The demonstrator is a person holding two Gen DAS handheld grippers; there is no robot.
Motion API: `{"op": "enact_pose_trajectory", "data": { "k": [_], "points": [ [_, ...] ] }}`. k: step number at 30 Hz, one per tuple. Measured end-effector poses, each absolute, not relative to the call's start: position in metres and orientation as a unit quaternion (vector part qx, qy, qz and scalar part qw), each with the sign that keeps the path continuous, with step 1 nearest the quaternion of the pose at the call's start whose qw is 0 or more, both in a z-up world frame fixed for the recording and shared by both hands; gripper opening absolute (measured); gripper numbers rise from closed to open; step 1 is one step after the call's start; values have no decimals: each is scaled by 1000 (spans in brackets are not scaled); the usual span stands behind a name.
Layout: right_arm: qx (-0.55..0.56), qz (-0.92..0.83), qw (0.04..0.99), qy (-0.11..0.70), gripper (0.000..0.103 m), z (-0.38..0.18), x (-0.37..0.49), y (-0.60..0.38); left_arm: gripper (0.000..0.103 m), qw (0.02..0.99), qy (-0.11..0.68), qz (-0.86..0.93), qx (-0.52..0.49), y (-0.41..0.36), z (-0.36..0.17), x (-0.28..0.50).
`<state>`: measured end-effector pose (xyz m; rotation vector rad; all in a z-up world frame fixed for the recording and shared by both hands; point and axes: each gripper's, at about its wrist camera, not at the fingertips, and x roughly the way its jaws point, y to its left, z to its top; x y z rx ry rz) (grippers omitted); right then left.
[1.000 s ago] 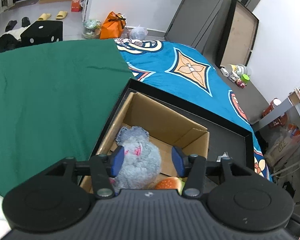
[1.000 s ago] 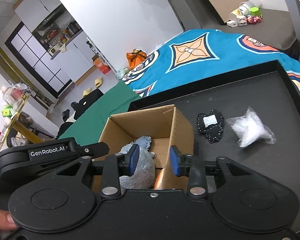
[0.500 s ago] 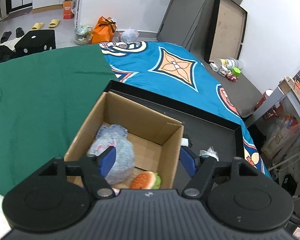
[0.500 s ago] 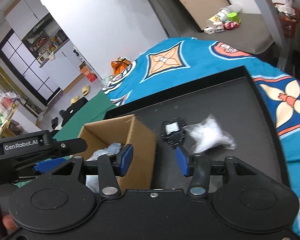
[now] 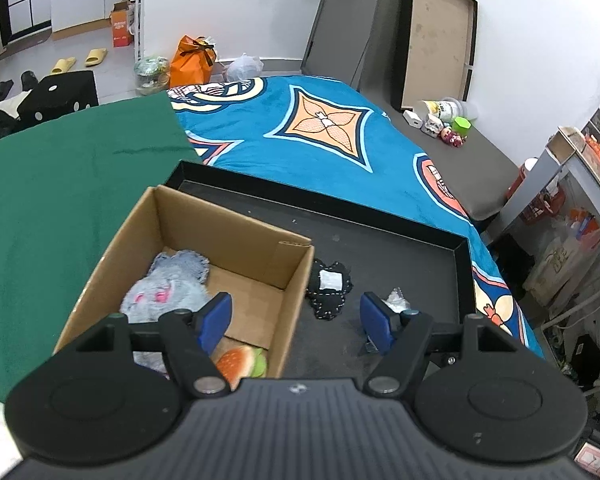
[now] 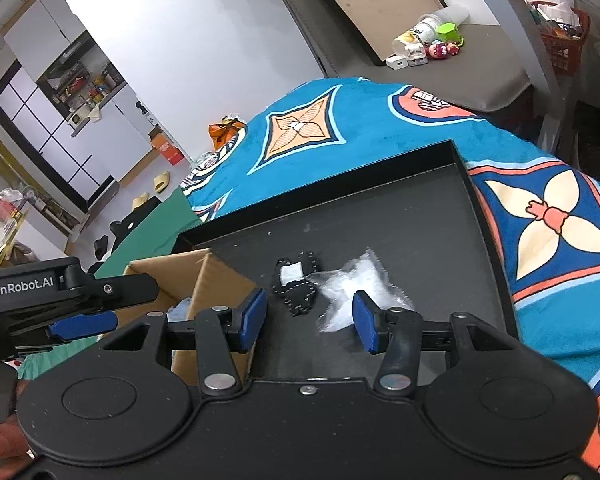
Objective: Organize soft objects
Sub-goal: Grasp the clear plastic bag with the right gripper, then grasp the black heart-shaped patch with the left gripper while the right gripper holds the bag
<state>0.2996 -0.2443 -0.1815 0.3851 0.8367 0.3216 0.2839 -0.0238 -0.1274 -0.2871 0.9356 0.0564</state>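
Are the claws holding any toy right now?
No. Both the left claw and right claw are open and hold nothing.

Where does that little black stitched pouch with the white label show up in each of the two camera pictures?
Left wrist view: the black pouch lies on the black tray, just right of the cardboard box, ahead of the open left gripper.
Right wrist view: the pouch is near the middle, left of the clear plastic packet.
Shared landmark: the cardboard box's right wall.
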Motion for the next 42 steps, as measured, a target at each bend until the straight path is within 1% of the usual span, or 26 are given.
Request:
{"op": "enact_pose_trajectory", "data": {
  "k": [7, 15, 27, 30, 32, 33, 38, 42],
  "points": [
    [184, 156, 881, 407, 53, -195, 314, -257, 69, 882, 454, 30, -121, -46, -130, 298],
    [198, 169, 879, 399, 53, -226, 324, -269, 69, 884, 457, 29, -90, -75, -139, 314],
    [233, 184, 860, 416, 52, -255, 336, -268, 69, 882, 465, 28, -70, -102, -158, 341],
    [250, 186, 854, 417, 47, -261, 339, -268, 69, 881, 467, 28, -65, -107, -162, 346],
    [257, 188, 852, 415, 32, -262, 339, -269, 69, 881, 469, 27, -61, -111, -166, 350],
    [256, 185, 852, 417, 26, -261, 338, -271, 69, 880, 470, 28, -61, -112, -168, 352],
    [271, 173, 849, 420, 20, -259, 335, -284, 69, 875, 479, 34, -57, -119, -181, 360],
    [263, 150, 859, 413, 18, -253, 330, -294, 69, 874, 482, 37, -47, -125, -190, 363]
  ]
}}
